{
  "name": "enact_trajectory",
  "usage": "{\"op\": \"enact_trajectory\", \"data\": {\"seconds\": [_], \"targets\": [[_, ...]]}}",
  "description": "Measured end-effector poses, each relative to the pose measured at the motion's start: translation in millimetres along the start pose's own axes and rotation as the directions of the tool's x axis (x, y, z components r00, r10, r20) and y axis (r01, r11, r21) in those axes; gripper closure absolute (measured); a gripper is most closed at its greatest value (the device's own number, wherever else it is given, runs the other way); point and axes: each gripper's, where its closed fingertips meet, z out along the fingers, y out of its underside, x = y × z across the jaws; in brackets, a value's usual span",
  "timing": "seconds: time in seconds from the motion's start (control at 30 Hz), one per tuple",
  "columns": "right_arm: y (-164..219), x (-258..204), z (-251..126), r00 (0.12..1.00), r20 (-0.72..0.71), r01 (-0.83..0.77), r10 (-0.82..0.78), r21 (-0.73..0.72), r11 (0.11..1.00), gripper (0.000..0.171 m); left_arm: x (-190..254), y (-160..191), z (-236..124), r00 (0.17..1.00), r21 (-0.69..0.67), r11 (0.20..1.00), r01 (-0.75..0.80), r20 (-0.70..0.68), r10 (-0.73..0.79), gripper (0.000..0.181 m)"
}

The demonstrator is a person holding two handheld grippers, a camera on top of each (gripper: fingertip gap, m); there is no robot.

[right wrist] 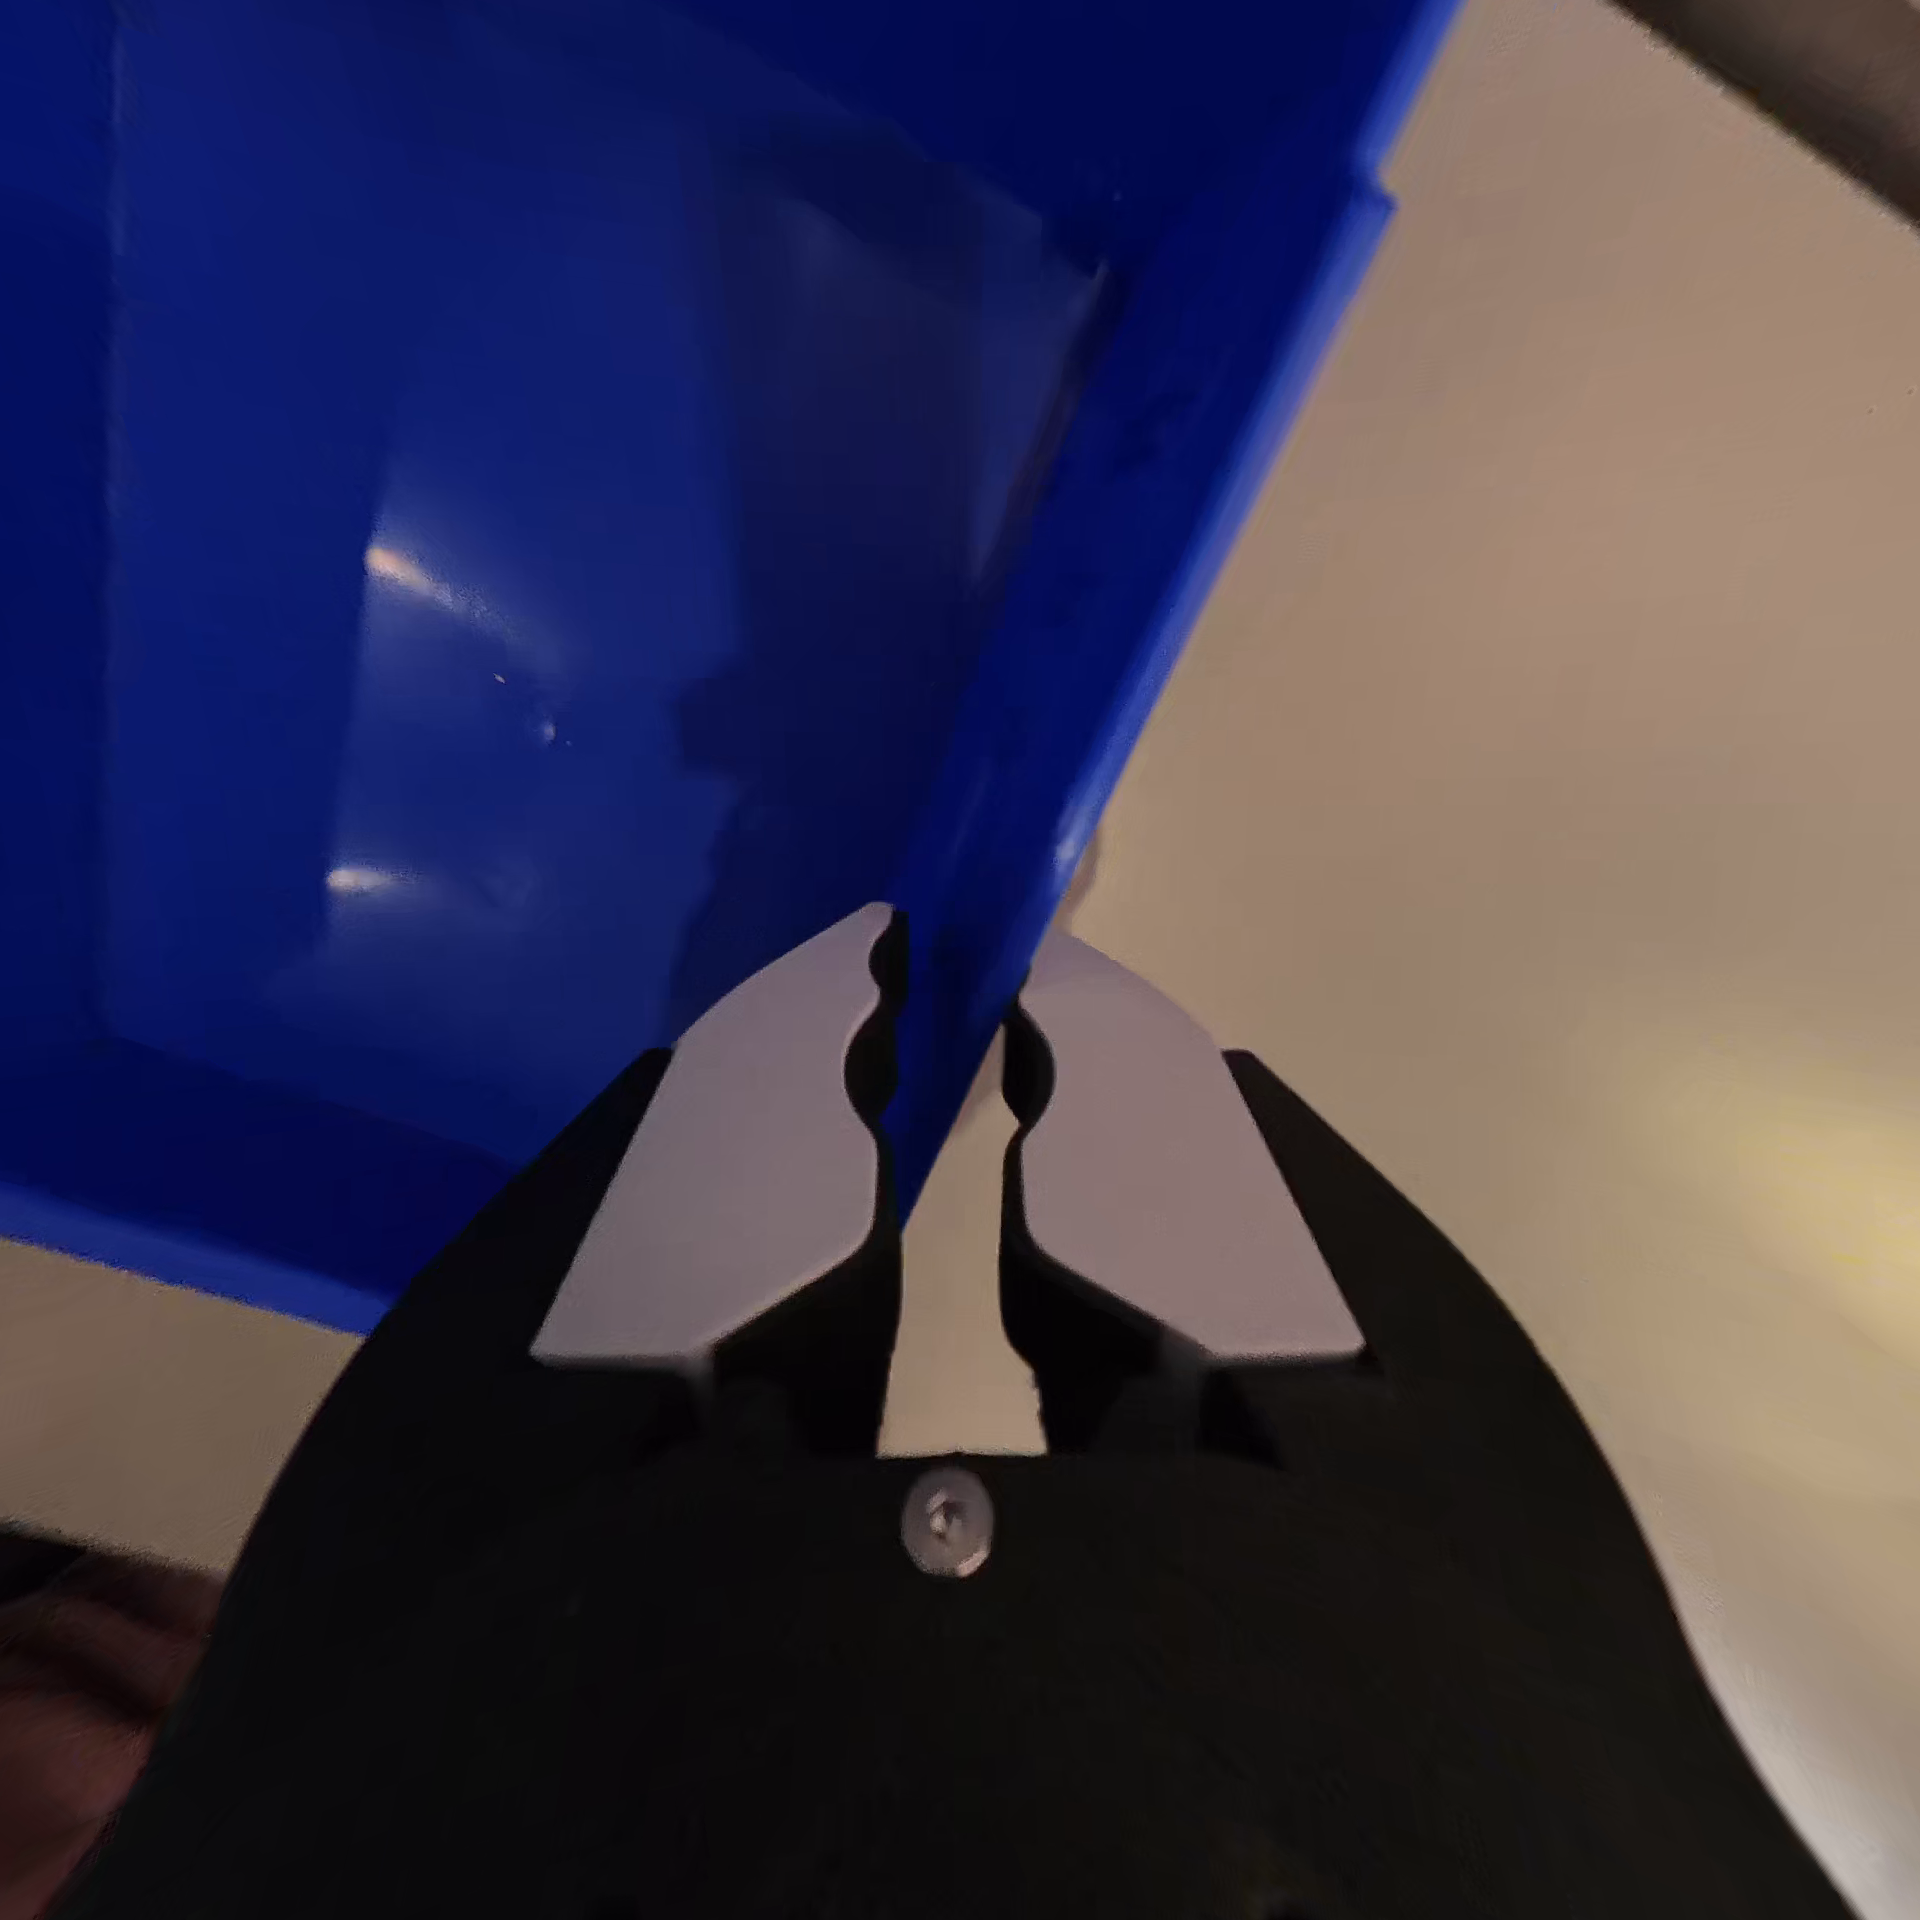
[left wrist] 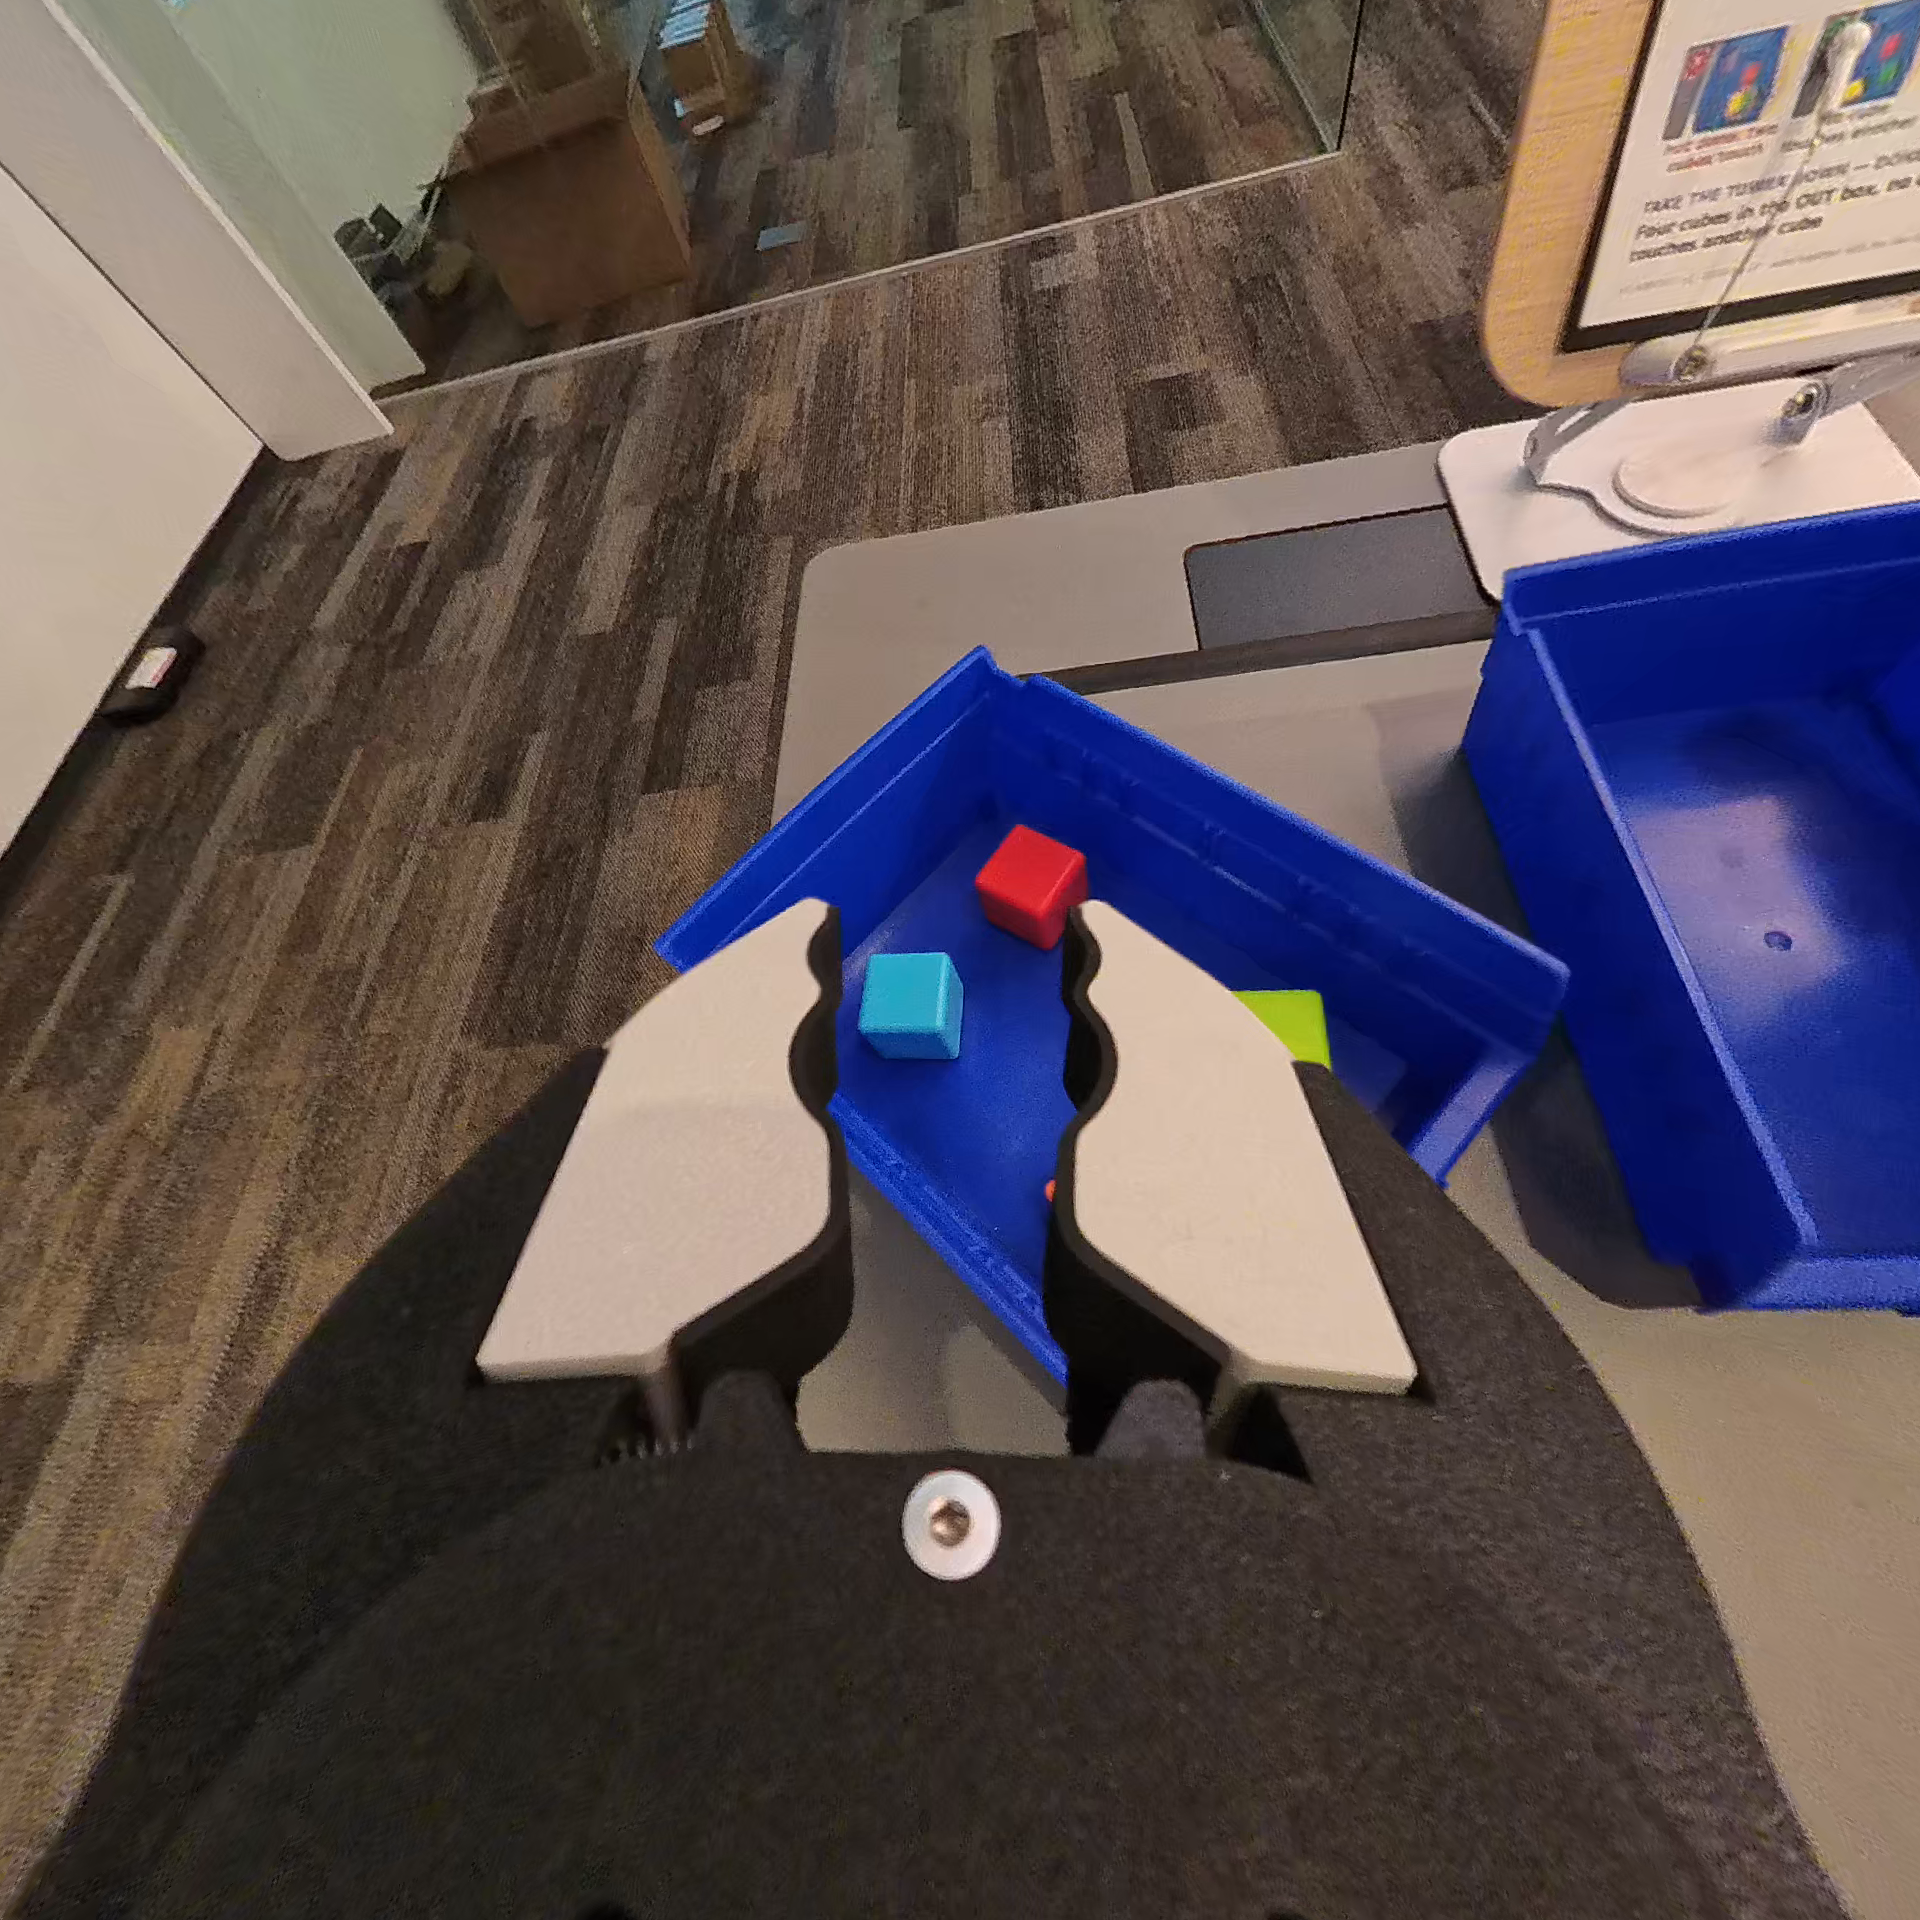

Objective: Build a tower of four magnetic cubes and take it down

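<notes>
In the left wrist view a blue bin (left wrist: 1247,821) holds a red cube (left wrist: 1031,883), a light blue cube (left wrist: 911,1006) and a green cube (left wrist: 1288,1023) half hidden behind my right finger. A sliver of orange (left wrist: 1049,1190) shows at that finger's inner edge. My left gripper (left wrist: 951,914) is open and empty above this bin, with the light blue cube between its fingers. A second blue bin (left wrist: 1662,582) stands to the right; no cubes show in it. In the right wrist view my right gripper (right wrist: 966,935) is closed across that bin's side wall (right wrist: 1091,623), one finger inside, one outside.
Both bins sit on a grey table (left wrist: 987,592) with a dark pad (left wrist: 1320,582) at the back. A screen on a stand (left wrist: 1662,468) is at the back right. The table's left edge drops to carpet floor, where a small black object (left wrist: 156,675) lies. My hands' fingertips stand some 50 cm from each other.
</notes>
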Motion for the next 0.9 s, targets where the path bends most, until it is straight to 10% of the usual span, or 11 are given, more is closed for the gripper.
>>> {"op": "enact_trajectory", "data": {"seconds": [0.17, 0.9], "targets": [[1.9, 27.0, 0.9, 0.980, 0.194, -0.052, 0.053, -0.010, 0.999, 0.164, 7.5, -4.2, -2.3, 0.999, 0.005, 0.999, -0.045, 0.031, 0.045, 0.141], [154.5, 321.0, -22.5, 0.906, 0.070, -0.418, 0.418, -0.013, 0.908, 0.166, 3.6, 7.0, 21.4, 0.989, -0.124, 0.991, -0.040, 0.136, 0.057, 0.139]]}}
